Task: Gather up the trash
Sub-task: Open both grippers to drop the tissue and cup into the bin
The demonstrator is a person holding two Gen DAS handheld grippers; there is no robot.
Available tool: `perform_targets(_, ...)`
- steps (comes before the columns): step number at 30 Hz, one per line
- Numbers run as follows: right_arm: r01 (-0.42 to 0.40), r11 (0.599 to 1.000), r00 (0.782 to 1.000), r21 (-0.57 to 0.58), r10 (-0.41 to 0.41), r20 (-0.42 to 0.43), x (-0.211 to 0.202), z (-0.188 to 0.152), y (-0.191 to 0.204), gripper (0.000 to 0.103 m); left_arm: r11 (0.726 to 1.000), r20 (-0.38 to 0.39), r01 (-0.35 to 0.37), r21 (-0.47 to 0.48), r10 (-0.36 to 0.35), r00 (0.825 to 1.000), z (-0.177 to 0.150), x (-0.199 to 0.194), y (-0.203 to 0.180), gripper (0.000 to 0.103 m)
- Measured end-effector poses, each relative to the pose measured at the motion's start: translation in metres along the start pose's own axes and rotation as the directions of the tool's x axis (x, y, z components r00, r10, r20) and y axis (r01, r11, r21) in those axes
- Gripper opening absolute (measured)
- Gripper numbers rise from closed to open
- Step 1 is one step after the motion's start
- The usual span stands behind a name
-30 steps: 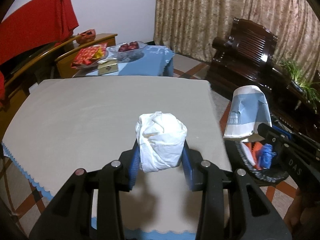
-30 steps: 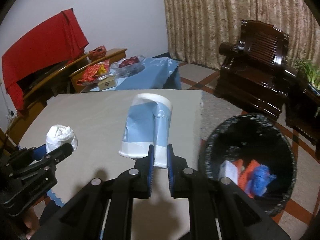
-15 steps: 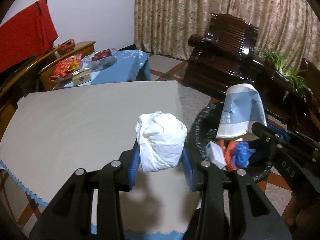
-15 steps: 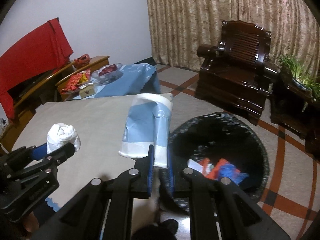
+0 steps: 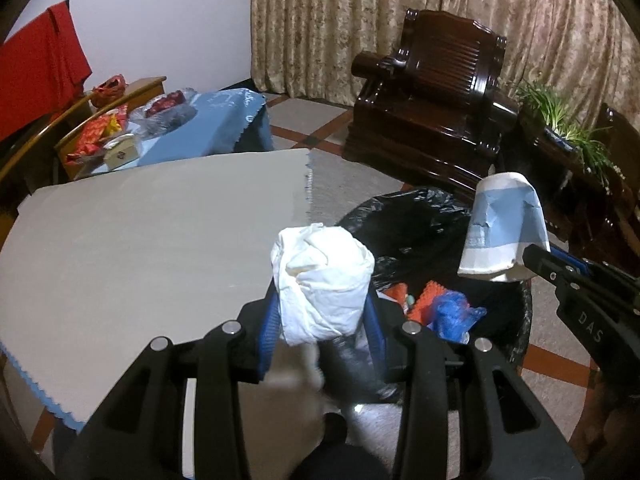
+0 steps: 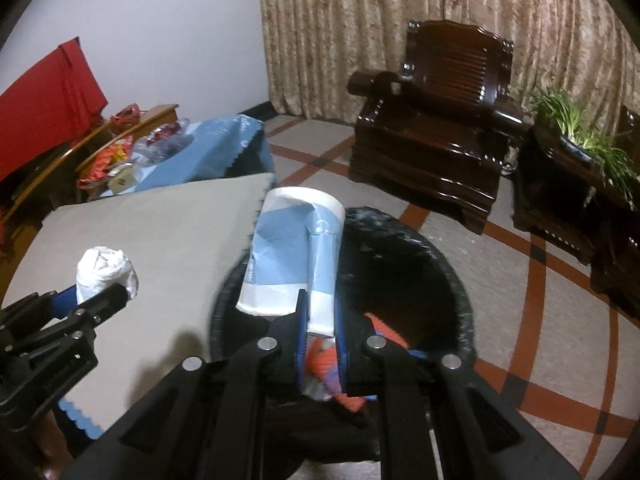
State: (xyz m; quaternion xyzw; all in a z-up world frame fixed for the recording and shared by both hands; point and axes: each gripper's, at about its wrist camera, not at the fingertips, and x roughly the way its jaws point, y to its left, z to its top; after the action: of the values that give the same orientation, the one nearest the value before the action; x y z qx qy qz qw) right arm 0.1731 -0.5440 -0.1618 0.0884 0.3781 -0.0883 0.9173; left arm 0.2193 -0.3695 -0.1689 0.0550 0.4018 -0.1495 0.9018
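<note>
Trash-wise, pretty far along I'd say. Left gripper (image 5: pixel 322 320) is clamped on a crumpled white paper wad (image 5: pixel 323 280), low centre of its frame, right by the rim of the black-bagged round bin (image 6: pixel 460 280). Right gripper (image 6: pixel 320 320) pinches a flattened blue-and-white paper cup (image 6: pixel 294 256) over the bin's mouth. Orange and blue scraps (image 5: pixel 448 308) already sit inside. Beige-clothed table (image 5: pixel 140 240) looks bare, so only the two drops remain.
</note>
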Motion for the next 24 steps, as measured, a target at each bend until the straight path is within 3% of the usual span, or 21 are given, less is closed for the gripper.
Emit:
perform_targets(5, 0.023, 0.999, 0.998, 0.025, -0.021, -0.052, 0.033, -0.003, -0.038, 0.012, 1.000, -0.022, 0.005, -0.017, -0.006, 1.000, -0.003, 0.032, -0.027, 0.037)
perform_targets(13, 0.024, 1.000, 0.995, 0.018, -0.022, -0.101, 0.076, -0.004, -0.059, 0.012, 0.999, -0.063, 0.032, -0.011, -0.033, 0.998, -0.010, 0.074, -0.059, 0.039)
perform_targets(14, 0.025, 1.000, 0.993, 0.019, -0.022, -0.113, 0.082, -0.005, -0.063, 0.013, 0.999, -0.068, 0.038, -0.012, -0.039, 0.997, -0.010, 0.078, -0.058, 0.041)
perform_targets(16, 0.024, 1.000, 0.989, 0.019, -0.021, -0.147, 0.093, -0.010, -0.067, 0.020, 0.998, -0.080, 0.070, 0.000, -0.069, 0.994, -0.014, 0.087, -0.063, 0.054)
perform_targets(17, 0.026, 0.999, 0.986, 0.023, -0.021, -0.167, 0.099, -0.014, -0.069, 0.022, 0.997, -0.084, 0.070, 0.017, -0.068, 0.994, -0.016, 0.092, -0.064, 0.065)
perform_targets(18, 0.032, 0.999, 0.984, 0.026, -0.027, -0.173, 0.101, -0.017, -0.071, 0.025, 0.997, -0.082, 0.070, 0.030, -0.067, 0.994, -0.019, 0.095, -0.065, 0.069)
perform_targets(20, 0.044, 0.998, 0.982, 0.033, -0.038, -0.187, 0.104, -0.027, -0.076, 0.033, 0.996, -0.093, 0.075, 0.040, -0.071, 0.993, -0.024, 0.099, -0.061, 0.069)
perform_targets(24, 0.053, 0.996, 0.980, 0.071, -0.038, -0.198, 0.099, -0.043, -0.081, 0.033, 0.996, -0.104, 0.065, 0.053, -0.060, 0.993, -0.029, 0.098, -0.050, 0.071)
